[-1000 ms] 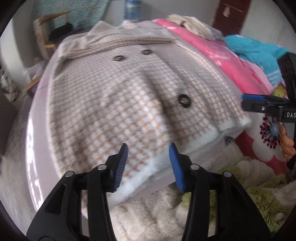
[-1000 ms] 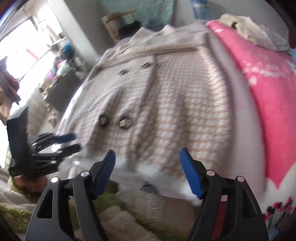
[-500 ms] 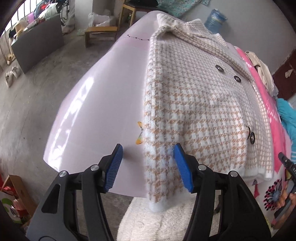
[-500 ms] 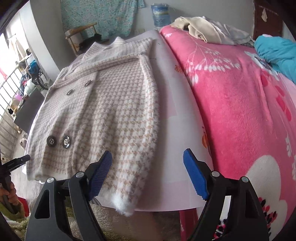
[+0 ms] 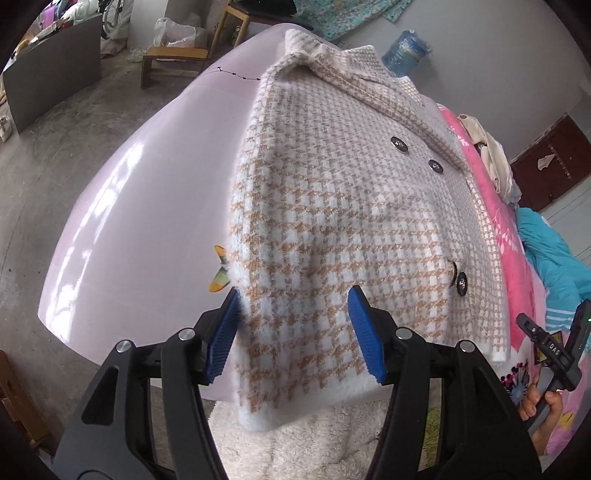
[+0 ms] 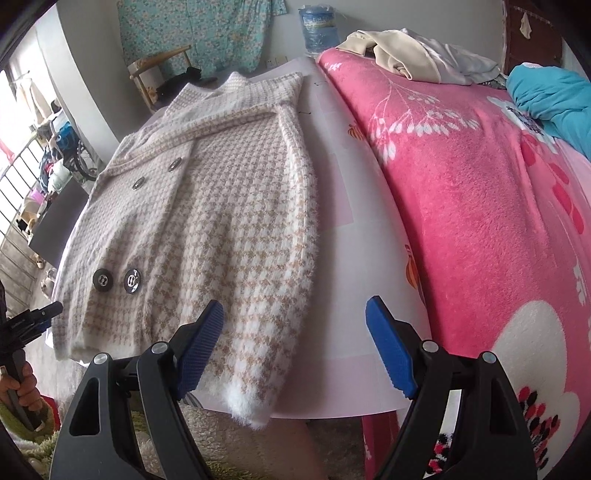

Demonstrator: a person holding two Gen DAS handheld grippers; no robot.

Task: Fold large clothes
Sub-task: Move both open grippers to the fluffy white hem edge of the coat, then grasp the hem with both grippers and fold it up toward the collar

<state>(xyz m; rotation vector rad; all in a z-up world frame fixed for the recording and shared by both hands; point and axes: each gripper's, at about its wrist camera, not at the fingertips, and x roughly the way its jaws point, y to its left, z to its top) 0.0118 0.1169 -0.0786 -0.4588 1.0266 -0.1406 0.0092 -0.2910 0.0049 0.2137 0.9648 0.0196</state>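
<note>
Since a second ago both views have swung apart from the coat's middle: each now faces one lower corner. Spread flat on the pale pink board (image 5: 140, 206), the houndstooth coat (image 5: 332, 221) lies buttoned, collar at the far end, fluffy white hem overhanging the near edge. The left gripper (image 5: 293, 332) hangs over the coat's left hem corner; its blue pads stand apart, not pressing, with the folded side edge between them and the left pad just beside that edge. The right gripper (image 6: 295, 354) is spread wide over the coat's right hem corner (image 6: 251, 391): the left pad is over the cloth, the right pad over bare board. A pink floral blanket (image 6: 480, 221) lies beside the board, a blue water bottle (image 6: 319, 31) beyond it.
</note>
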